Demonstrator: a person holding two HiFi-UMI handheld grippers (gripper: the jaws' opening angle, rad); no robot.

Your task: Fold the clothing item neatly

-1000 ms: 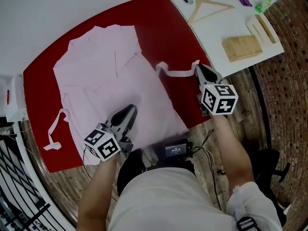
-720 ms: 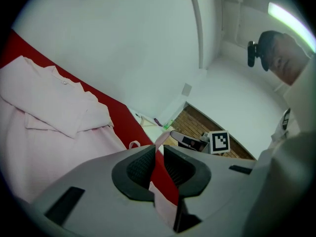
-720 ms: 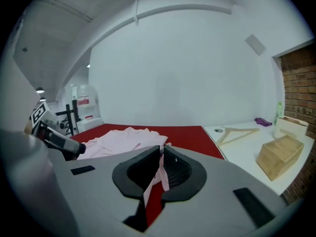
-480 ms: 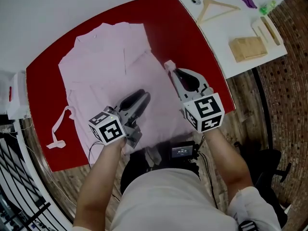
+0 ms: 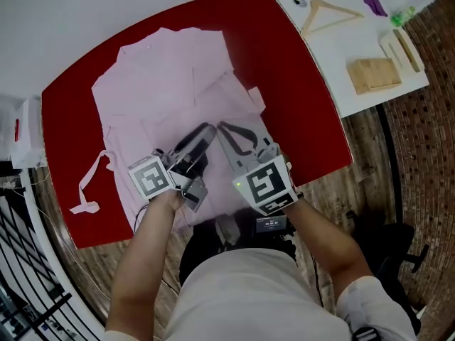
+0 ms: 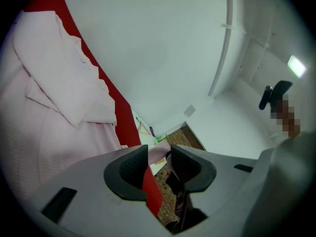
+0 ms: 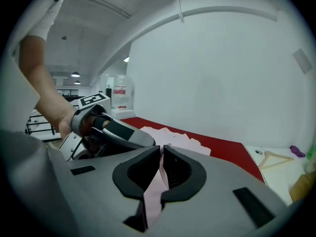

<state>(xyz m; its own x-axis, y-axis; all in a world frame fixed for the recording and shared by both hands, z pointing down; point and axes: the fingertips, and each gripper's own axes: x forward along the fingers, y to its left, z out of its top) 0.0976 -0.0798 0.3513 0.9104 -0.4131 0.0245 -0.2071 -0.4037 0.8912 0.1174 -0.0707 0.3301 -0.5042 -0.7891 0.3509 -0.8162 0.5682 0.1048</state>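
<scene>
A pale pink garment (image 5: 163,84) lies spread on the red table (image 5: 291,69), collar at the far side. My right gripper (image 5: 222,128) hangs over the garment's near middle, shut on the garment's pink strap (image 7: 159,179), which runs down between its pads. The strap's far end (image 5: 256,99) rests at the garment's right edge. Close beside it on the left is my left gripper (image 5: 205,132). Its jaws have just been opening and its pads press on nothing; in the left gripper view (image 6: 159,151) only a bit of pink cloth shows beyond the gap. The other strap (image 5: 89,183) trails off the garment's left side.
A white table at the right carries a wooden hanger (image 5: 328,13), a wooden block (image 5: 373,74) and a purple item (image 5: 375,2). A white box (image 5: 21,137) stands past the red table's left edge. The table's front edge is just before the person's waist.
The right gripper has carried the strap leftward from the table's right side to the garment's middle, next to the left gripper. The left gripper's jaws have parted and it has shifted slightly away.
</scene>
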